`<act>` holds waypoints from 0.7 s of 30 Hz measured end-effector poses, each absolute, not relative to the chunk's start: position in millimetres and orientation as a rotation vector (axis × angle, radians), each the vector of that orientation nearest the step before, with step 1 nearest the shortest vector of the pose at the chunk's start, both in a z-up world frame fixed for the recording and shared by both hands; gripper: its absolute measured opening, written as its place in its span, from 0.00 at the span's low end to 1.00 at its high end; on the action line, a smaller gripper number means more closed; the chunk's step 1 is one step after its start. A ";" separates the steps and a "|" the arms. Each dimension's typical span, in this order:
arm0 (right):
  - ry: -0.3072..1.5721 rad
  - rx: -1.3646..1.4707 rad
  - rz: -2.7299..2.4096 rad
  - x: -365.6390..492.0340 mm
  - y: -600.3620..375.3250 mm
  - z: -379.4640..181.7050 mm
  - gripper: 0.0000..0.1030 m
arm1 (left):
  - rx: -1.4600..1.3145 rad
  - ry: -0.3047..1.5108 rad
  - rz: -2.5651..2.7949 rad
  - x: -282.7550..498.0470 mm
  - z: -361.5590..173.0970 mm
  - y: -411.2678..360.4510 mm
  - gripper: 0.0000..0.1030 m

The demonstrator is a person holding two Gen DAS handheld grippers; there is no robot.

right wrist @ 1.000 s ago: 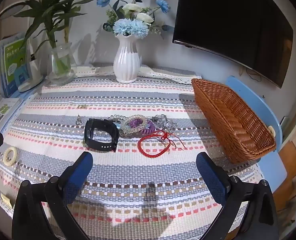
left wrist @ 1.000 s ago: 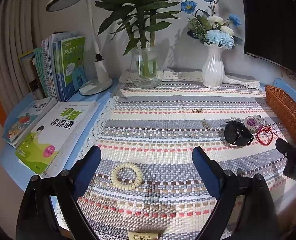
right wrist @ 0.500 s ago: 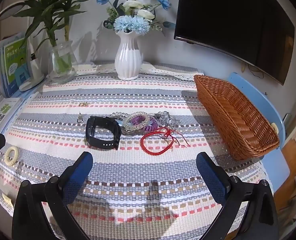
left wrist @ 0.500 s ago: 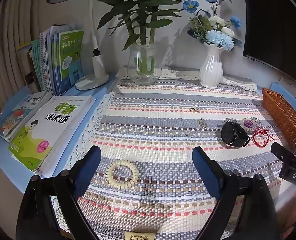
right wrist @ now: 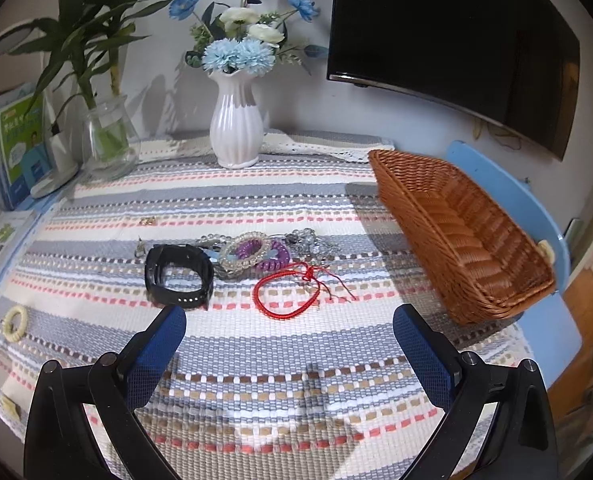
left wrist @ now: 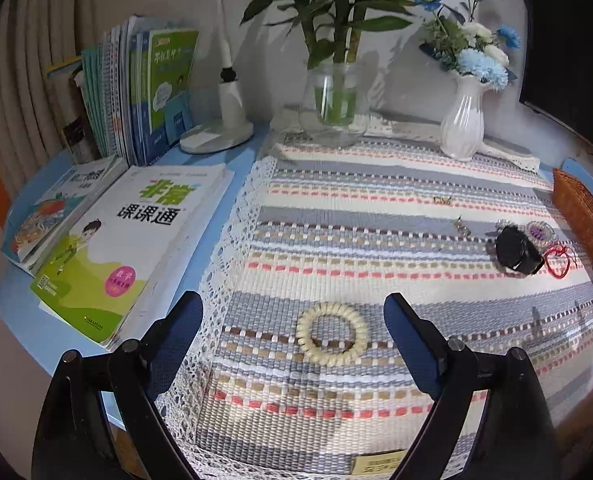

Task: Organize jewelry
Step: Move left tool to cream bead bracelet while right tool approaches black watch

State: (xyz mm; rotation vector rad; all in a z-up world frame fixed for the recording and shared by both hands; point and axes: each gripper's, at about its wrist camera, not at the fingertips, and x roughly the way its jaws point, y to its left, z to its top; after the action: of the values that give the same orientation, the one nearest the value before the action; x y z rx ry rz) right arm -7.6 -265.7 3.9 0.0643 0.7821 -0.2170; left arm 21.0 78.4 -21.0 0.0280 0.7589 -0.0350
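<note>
My left gripper (left wrist: 292,316) is open, and a cream bead bracelet (left wrist: 331,334) lies on the striped cloth between its fingertips. My right gripper (right wrist: 288,324) is open and empty, just short of a red cord bracelet (right wrist: 287,294). Beyond it lie a black watch (right wrist: 178,274), a heap of purple and clear bead bracelets (right wrist: 252,252) and two small earrings (right wrist: 147,221). A brown wicker basket (right wrist: 462,236) stands empty at the right. The cream bracelet also shows in the right wrist view (right wrist: 15,322) at far left.
A white vase of blue flowers (right wrist: 235,128) and a glass jar with a plant (right wrist: 106,140) stand at the back. Books (left wrist: 132,248) and a desk lamp (left wrist: 220,132) are at the left. A dark screen (right wrist: 456,40) hangs on the wall.
My left gripper has moved forward and to the left, so the cream bracelet now lies between its fingers. My right gripper has moved closer to the red cord bracelet.
</note>
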 end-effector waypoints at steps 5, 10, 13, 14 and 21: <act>0.807 0.044 -0.183 -2.9 -262.9 -3.4 1.00 | 0.059 0.807 -0.038 20.5 -37.4 76.3 0.81; 0.796 0.016 -0.146 -5.3 -259.4 -3.1 1.00 | 0.049 0.833 -0.061 13.6 -47.9 76.8 0.79; 0.798 0.036 -0.107 -7.6 -261.8 -4.3 1.00 | 0.042 0.836 -0.068 11.4 -50.4 71.3 0.79; 0.800 0.039 -0.105 -7.5 -262.2 -4.5 1.00 | 0.036 0.836 -0.070 11.3 -51.6 69.5 0.79; 0.811 0.011 -0.117 -9.7 -261.1 -4.8 1.00 | 0.032 0.847 -0.097 12.7 -54.4 58.9 0.79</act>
State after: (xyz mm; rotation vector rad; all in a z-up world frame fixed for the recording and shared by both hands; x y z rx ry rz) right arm -9.7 -261.1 -4.8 0.0111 0.8109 -0.1175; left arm 12.7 58.9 -54.4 0.0318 0.8465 -0.0971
